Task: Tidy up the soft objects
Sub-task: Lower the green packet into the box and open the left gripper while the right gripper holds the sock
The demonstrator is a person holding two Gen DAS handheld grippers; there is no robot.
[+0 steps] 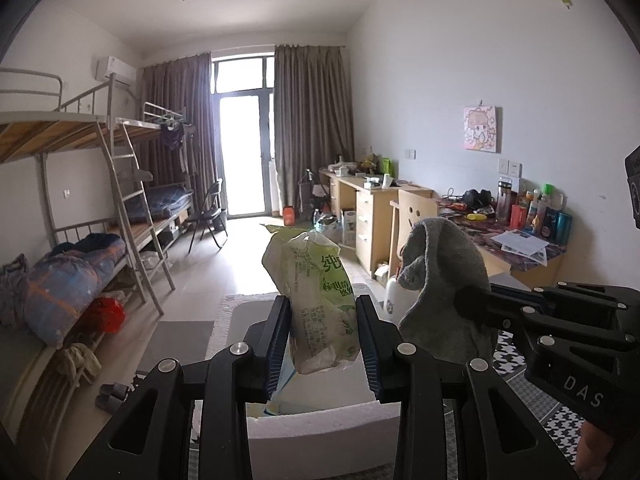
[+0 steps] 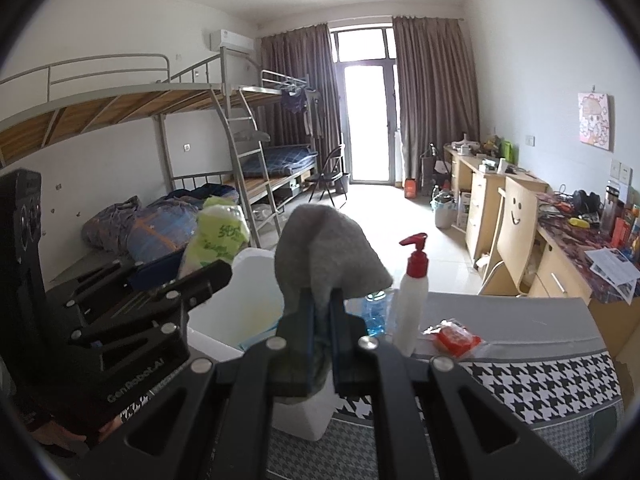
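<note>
a: left gripper [image 1: 323, 332] clamped on green tissue pack [image 1: 316, 300], held above white foam box [image 1: 320, 428]. right gripper [image 2: 320, 320] clenched on grey cloth [image 2: 326, 248].

b: could slip, slick wrapper, narrow pinch. could snag cloth on pump bottle [image 2: 412, 300], just right.

a: open room far, over floor; box rim close below.
</note>
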